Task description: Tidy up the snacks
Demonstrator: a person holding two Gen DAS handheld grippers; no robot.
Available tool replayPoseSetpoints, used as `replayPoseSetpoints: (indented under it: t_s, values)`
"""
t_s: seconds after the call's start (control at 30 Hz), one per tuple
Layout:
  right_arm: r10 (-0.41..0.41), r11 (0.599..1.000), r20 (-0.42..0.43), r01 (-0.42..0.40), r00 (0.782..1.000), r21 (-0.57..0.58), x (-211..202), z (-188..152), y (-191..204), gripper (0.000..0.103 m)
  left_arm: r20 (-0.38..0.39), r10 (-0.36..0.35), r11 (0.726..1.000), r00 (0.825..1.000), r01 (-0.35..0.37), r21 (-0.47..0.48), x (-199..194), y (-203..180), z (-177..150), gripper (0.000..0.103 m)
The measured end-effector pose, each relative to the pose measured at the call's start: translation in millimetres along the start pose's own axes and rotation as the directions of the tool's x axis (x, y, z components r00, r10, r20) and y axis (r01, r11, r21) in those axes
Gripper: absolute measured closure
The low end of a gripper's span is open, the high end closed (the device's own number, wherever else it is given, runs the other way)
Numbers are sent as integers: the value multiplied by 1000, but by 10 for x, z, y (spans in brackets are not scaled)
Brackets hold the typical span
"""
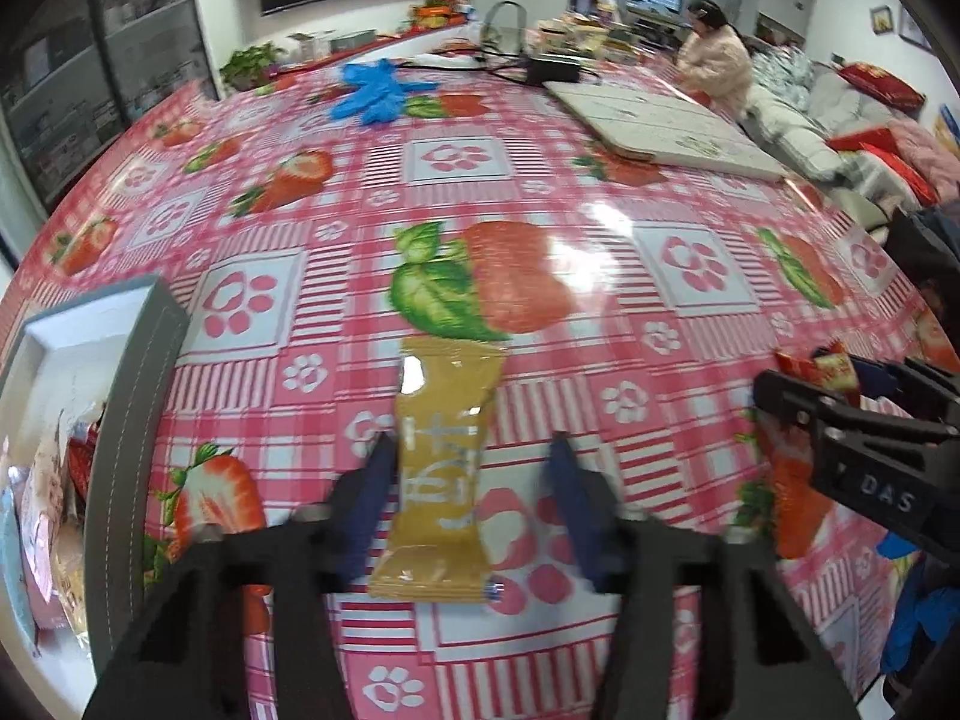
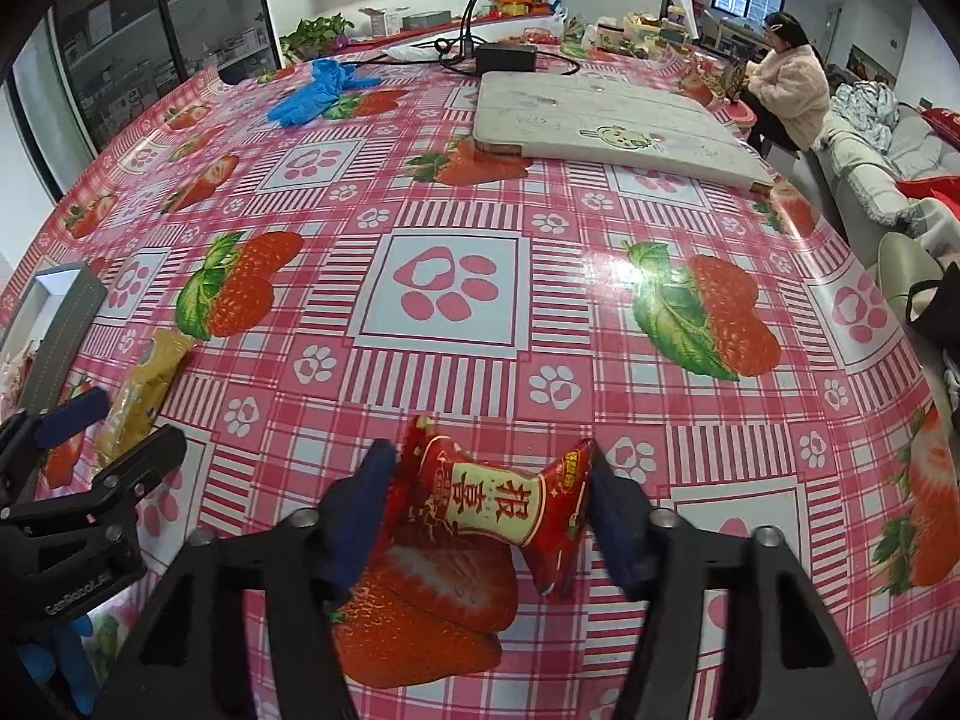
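Left gripper point(image 1: 474, 480) straddles the gold packet point(image 1: 441, 474), unpinched; right gripper point(image 2: 489, 498) pinches the red packet point(image 2: 504, 504). Squeeze squarely, then lift toward the box point(image 1: 144, 360).

The middle of the strawberry-print tablecloth point(image 2: 456, 324) lies bare, giving a gripper open passage ahead of both snacks. On the left, the grey box point(image 1: 135, 420) walls off that edge, while a white folded mat point(image 2: 606, 120), blue gloves point(image 2: 312, 93) and a black power adapter with cables point(image 2: 504, 57) crowd the far side. The yellow snack packet point(image 1: 441, 468) and the red snack packet point(image 2: 510, 504) lie well apart.
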State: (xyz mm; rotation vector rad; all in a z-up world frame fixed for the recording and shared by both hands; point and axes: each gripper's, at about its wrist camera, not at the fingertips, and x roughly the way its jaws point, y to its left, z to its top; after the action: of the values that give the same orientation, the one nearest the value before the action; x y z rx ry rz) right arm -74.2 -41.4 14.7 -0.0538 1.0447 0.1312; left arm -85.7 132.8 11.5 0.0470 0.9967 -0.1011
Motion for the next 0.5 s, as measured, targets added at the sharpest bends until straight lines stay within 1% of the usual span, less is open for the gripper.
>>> replayPoseSetpoints:
  t_s: [0.03, 0.1, 0.13, 0.17, 0.2, 0.27, 0.37, 0.5]
  values:
    - [4, 1000, -4, -4, 1000, 2, -1, 6, -13, 46, -11, -16, 1000, 1000, 17, 12, -10, -26, 12, 79]
    - [17, 1000, -9, -17, 1000, 11, -15, 3, -48, 54, -34, -44, 999, 998, 44, -2, -29, -28, 8, 79]
    - [38, 999, -15, -37, 999, 23, -31, 2, -72, 56, -41, -62, 998, 997, 61, -17, -48, -11, -4, 79]
    - [77, 996, -23, -76, 997, 47, -55, -5, -106, 62, -45, -84, 996, 995, 83, -34, -76, 12, -22, 79]
    - [109, 992, -29, -107, 994, 71, -79, -15, -131, 63, -45, -103, 994, 994, 101, -48, -115, 33, -39, 79]
    - [144, 985, -27, -140, 989, 101, -158, -34, -153, 63, -31, -127, 990, 991, 125, -68, -245, 89, -76, 79]
    - [163, 983, -14, -161, 987, 83, -276, -28, -67, 63, 6, -137, 988, 991, 137, -73, -461, 159, -96, 79]
    - [162, 986, 11, -162, 987, 37, -439, 26, 106, 63, 52, -130, 987, 990, 134, -84, -775, 309, -119, 79]
